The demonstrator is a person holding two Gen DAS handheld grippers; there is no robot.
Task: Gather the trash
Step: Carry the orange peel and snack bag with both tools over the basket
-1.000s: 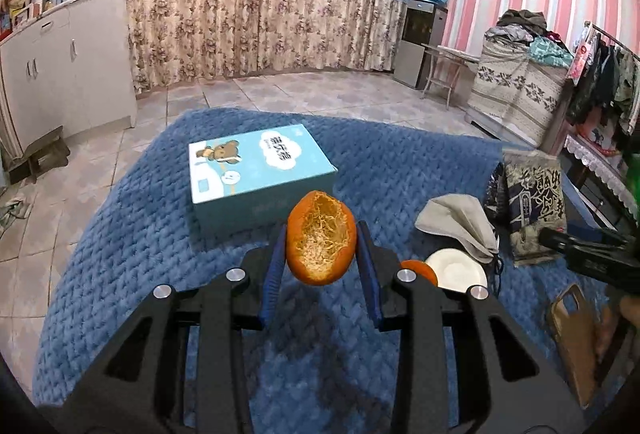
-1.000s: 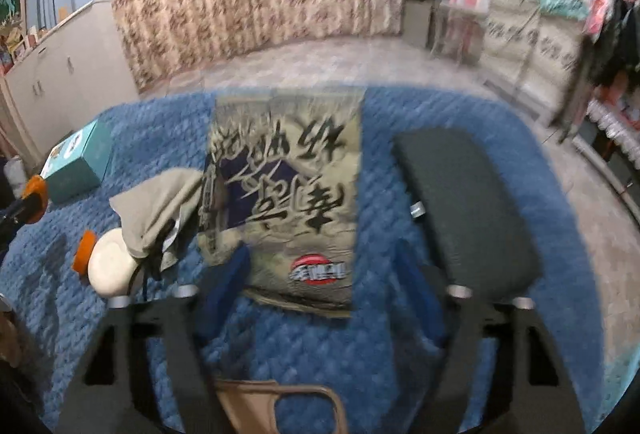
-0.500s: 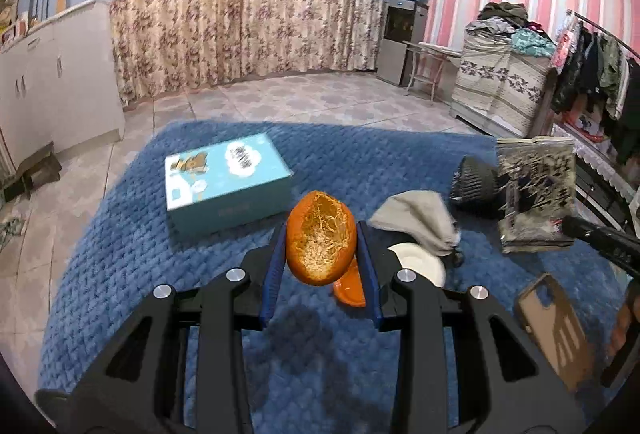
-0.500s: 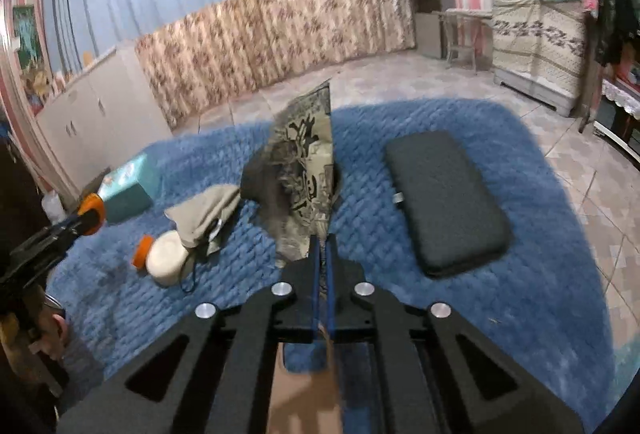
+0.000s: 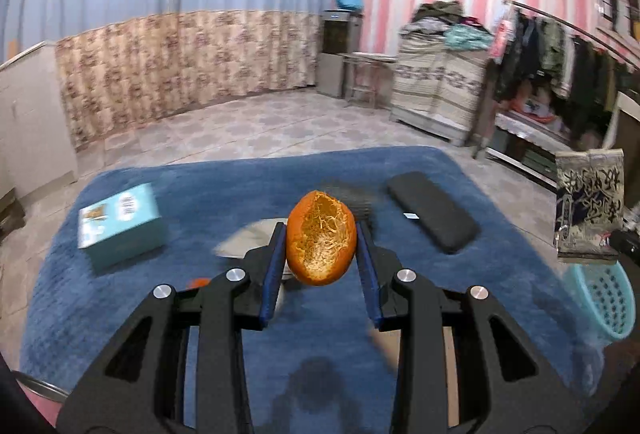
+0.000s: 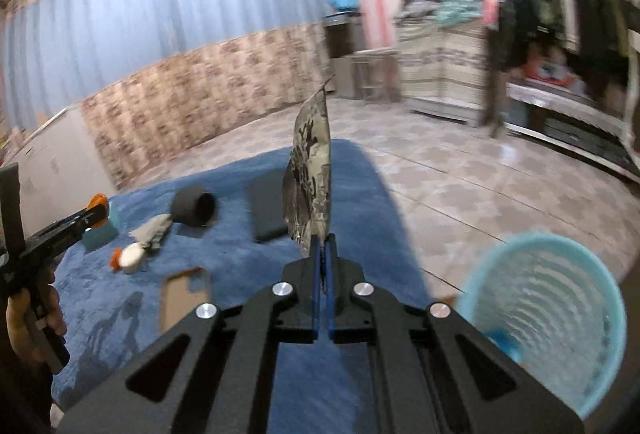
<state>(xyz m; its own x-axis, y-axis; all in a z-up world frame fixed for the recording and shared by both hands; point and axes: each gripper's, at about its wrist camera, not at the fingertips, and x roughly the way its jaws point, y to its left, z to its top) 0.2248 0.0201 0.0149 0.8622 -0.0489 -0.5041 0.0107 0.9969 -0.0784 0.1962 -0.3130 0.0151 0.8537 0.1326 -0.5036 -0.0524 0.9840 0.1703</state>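
Observation:
My left gripper (image 5: 321, 252) is shut on a piece of orange peel (image 5: 321, 244), its pithy inside facing the camera, held above the blue blanket (image 5: 200, 193). My right gripper (image 6: 323, 240) is shut on a grey printed snack wrapper (image 6: 310, 177) that stands upright, edge-on; it also shows in the left wrist view (image 5: 588, 201). A light blue plastic basket (image 6: 548, 314) stands on the floor just right of the right gripper and shows in the left wrist view (image 5: 604, 298) below the wrapper. The left gripper with the peel (image 6: 98, 209) shows at the far left.
On the blanket lie a teal box (image 5: 120, 226), a black flat pad (image 5: 432, 215), a dark cup on its side (image 6: 194, 205), a grey cloth (image 6: 150, 230), a white lid with an orange bit (image 6: 130, 258) and a brown phone case (image 6: 184, 298). Tiled floor lies to the right.
Both grippers have lifted and swung to the right with their loads. The blue basket has come into view beside the right gripper. The wrapper hangs over the blanket's right edge.

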